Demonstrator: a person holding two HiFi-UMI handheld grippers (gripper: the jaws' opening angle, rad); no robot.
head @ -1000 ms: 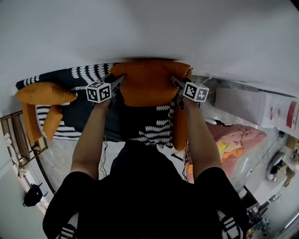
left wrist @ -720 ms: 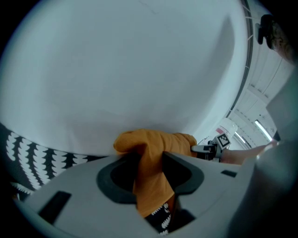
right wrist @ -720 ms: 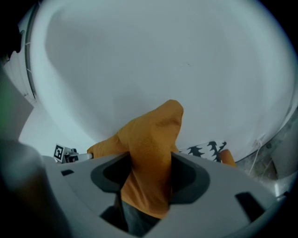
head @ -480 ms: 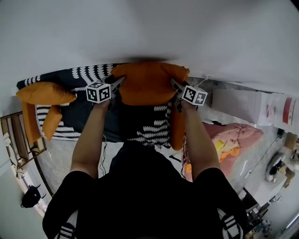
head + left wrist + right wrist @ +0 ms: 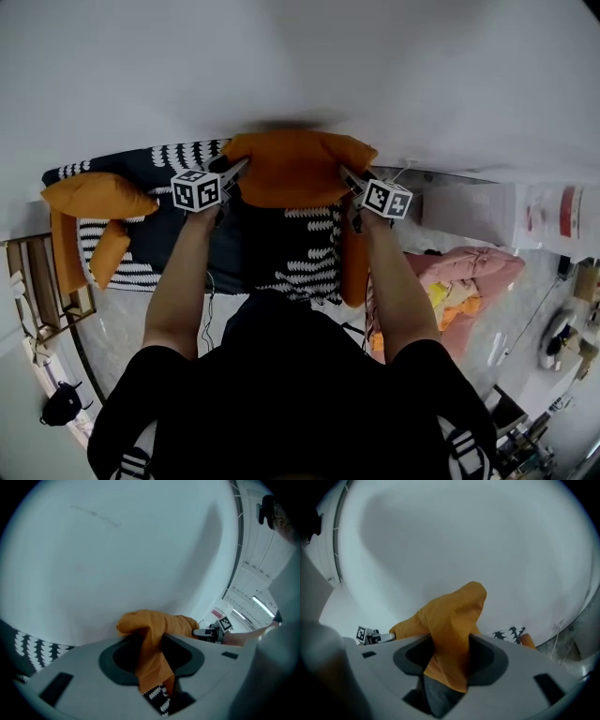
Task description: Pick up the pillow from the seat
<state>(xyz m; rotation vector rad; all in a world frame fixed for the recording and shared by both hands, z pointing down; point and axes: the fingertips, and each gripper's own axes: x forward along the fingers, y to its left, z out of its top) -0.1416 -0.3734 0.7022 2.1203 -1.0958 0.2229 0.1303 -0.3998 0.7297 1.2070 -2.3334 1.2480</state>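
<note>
The left tool pinches one corner of the pillow. The right tool is closing on the other, so it lifts level.

Pillow: orange cloth, matt, creased and bunched. Seat: dark cloth cover, white printed pattern, matt. Wall: smooth, white, matt. Rack: bare wood.

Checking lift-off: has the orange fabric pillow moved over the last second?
Yes, slightly: the orange fabric pillow edged toward the wall, baring more black-and-white patterned seat cover.
</note>
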